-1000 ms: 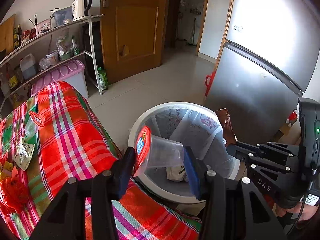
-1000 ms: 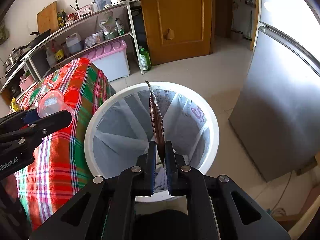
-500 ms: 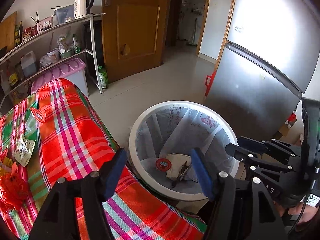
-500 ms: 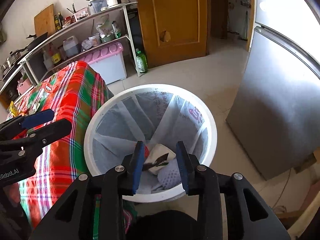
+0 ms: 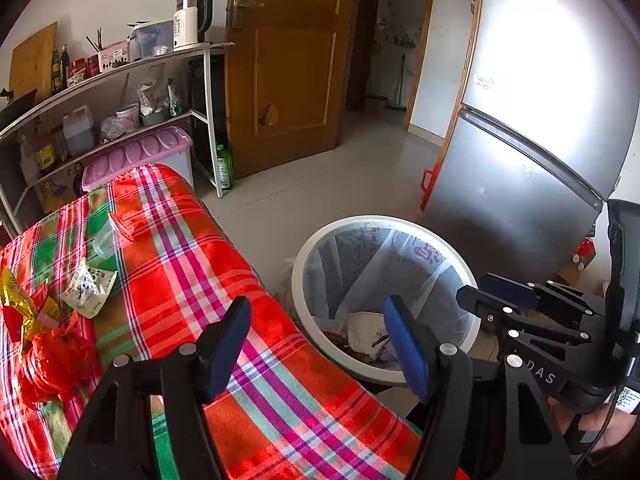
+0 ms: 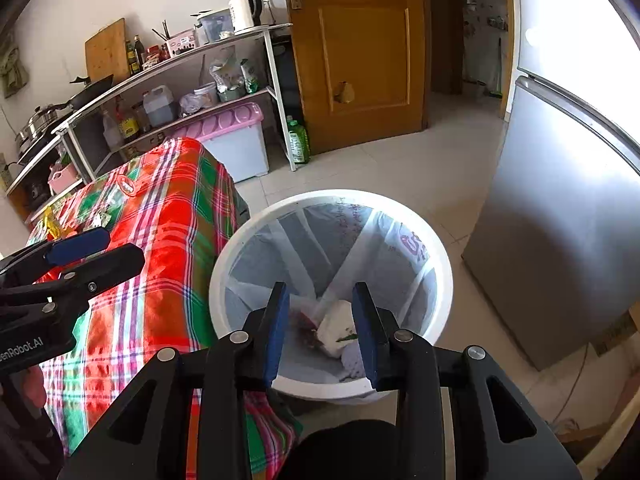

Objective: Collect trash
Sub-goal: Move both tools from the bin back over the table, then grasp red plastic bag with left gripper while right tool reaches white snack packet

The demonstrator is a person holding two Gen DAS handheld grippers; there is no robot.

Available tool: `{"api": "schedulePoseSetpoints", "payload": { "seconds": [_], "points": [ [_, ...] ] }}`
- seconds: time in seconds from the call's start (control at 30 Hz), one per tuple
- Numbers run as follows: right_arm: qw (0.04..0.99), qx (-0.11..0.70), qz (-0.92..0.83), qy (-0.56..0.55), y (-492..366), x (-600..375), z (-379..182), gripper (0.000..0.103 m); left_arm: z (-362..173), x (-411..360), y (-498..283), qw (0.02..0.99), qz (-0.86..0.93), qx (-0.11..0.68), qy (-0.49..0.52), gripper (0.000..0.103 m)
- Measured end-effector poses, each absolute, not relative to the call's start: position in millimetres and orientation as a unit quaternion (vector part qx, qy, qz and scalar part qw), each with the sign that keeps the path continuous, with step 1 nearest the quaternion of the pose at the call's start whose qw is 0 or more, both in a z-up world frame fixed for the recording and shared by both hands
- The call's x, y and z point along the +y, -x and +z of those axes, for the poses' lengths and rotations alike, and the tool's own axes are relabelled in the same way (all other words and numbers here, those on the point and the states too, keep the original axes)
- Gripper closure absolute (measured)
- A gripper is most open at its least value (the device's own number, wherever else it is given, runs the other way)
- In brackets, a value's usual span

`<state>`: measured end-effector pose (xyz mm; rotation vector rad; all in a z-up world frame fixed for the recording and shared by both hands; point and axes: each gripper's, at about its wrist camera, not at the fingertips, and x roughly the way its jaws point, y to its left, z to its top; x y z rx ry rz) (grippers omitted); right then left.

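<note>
Both claws were empty over the bin (image 6: pixel 442 280), left gripper (image 5: pixel 316 344) spread wide, right gripper (image 6: pixel 320 328) parted. Dropped trash sat in the liner bottom. Wrappers (image 5: pixel 86 288) were lying on the plaid cloth (image 5: pixel 224 272), so I'd guess grabbing those came next.

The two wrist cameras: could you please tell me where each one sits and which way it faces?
Left wrist: on the left gripper, looking down past the plaid table toward the bin; its own open fingers, the right gripper and a hand show.
Right wrist: on the right gripper, looking down into the bin; its open fingers and the left gripper show.
Shared: bin, table, door, fridge.
</note>
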<state>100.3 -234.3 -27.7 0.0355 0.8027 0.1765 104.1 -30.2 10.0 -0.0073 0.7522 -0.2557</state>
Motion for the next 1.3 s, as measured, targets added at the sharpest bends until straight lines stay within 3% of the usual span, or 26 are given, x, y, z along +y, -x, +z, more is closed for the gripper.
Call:
{"api": "schedulePoseSetpoints", "payload": {
  "seconds": [0.37,1.3],
  "points": [
    [0.921,0.369,0.127,-0.008,-91.4,-193.6,-16.8,0.058,15.5,21.4,-84.8,0.932,-0.080,0.353,0.027,0.030],
    [0.892,0.369,0.256,0.047,-100.9,-52.5,-23.4,0.056,-18.9,197.6,-39.4,0.919,0.047,0.377,0.107,0.020]
  ]
}}
